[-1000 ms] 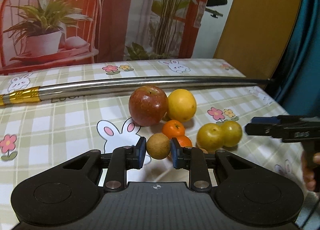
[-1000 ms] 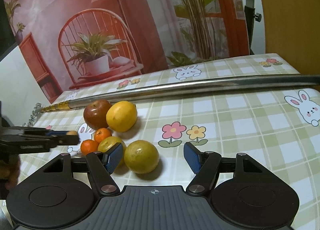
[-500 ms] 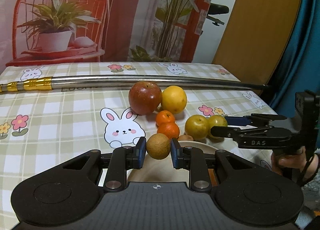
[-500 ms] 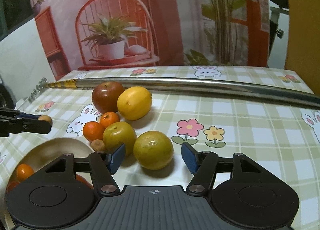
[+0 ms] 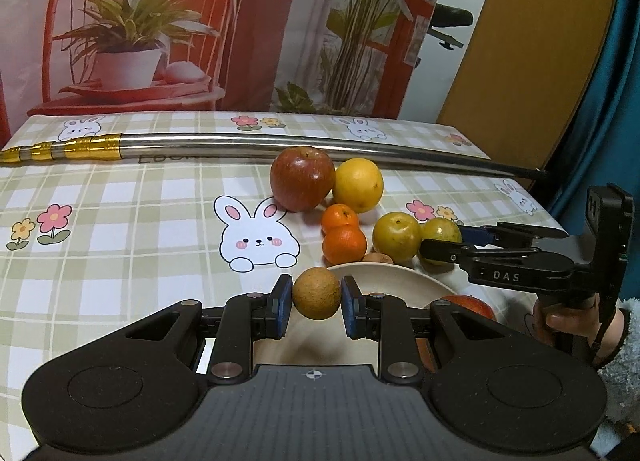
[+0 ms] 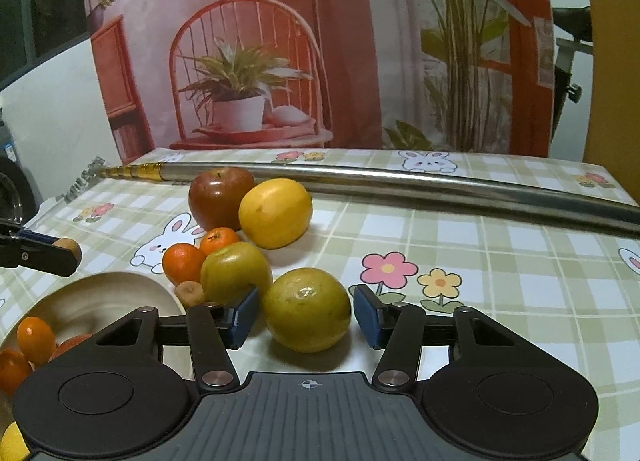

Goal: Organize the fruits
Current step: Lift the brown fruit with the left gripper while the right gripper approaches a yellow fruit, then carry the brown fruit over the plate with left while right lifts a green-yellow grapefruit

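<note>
My left gripper (image 5: 316, 301) is shut on a small round brown fruit (image 5: 316, 292) and holds it just above the near rim of a cream bowl (image 5: 384, 267). The right gripper (image 6: 306, 315) straddles a yellow-green fruit (image 6: 307, 309) lying on the tablecloth. Its jaws are closing, and the blue pads (image 6: 244, 315) stand a sliver off the fruit's sides. A second yellow-green fruit (image 6: 236, 277) sits just left of it. A red apple (image 5: 302, 179), a yellow orange (image 5: 358, 185) and two mandarins (image 5: 344, 245) lie behind. The bowl (image 6: 120, 277) holds several small orange fruits (image 6: 36, 335).
A long steel scabbard with a gold end (image 5: 280, 141) lies across the back of the table. A tiny shrivelled brown fruit (image 6: 191, 293) rests by the bowl's rim. A person's hand (image 5: 568, 321) grips the right tool near the table's right edge.
The left gripper drew back with the brown fruit until the bowl came under it. The right gripper rolled level, dropped slightly, and its jaws narrowed around the yellow-green fruit.
</note>
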A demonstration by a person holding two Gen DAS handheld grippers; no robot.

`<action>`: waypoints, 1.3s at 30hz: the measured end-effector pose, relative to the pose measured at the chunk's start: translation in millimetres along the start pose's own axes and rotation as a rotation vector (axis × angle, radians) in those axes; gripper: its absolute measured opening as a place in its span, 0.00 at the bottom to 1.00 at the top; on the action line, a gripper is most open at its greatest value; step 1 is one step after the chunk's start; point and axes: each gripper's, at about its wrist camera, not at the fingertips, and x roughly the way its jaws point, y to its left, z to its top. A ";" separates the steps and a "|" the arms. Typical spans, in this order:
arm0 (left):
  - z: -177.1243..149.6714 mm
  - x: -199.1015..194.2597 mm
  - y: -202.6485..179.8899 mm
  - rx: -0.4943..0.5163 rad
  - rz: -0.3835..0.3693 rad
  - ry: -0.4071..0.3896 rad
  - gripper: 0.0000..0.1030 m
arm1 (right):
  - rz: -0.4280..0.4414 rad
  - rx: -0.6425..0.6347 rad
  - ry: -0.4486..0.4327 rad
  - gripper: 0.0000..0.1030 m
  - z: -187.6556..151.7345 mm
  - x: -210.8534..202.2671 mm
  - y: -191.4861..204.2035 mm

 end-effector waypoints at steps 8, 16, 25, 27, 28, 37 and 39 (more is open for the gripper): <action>-4.1 -0.6 -1.2 -0.012 0.001 0.005 0.27 | 0.020 0.042 0.003 0.44 -3.0 0.6 -6.0; -6.7 -0.9 -1.1 -0.017 0.003 0.015 0.27 | 0.024 0.047 0.008 0.44 -3.4 0.7 -6.5; -10.7 2.0 -3.1 -0.006 0.003 0.033 0.27 | 0.025 0.049 0.007 0.43 -3.6 0.5 -6.6; -11.8 3.7 -3.1 -0.004 0.009 0.041 0.27 | 0.026 0.049 0.007 0.43 -3.7 0.6 -6.3; -12.5 4.5 -3.0 -0.004 0.011 0.046 0.27 | 0.026 0.049 0.007 0.43 -3.7 0.5 -6.4; -17.4 11.0 -2.2 0.010 0.053 0.088 0.27 | 0.026 0.049 0.006 0.43 -3.8 0.4 -6.5; -18.0 11.5 -2.3 0.014 0.061 0.094 0.27 | 0.026 0.049 0.006 0.43 -3.7 0.4 -6.6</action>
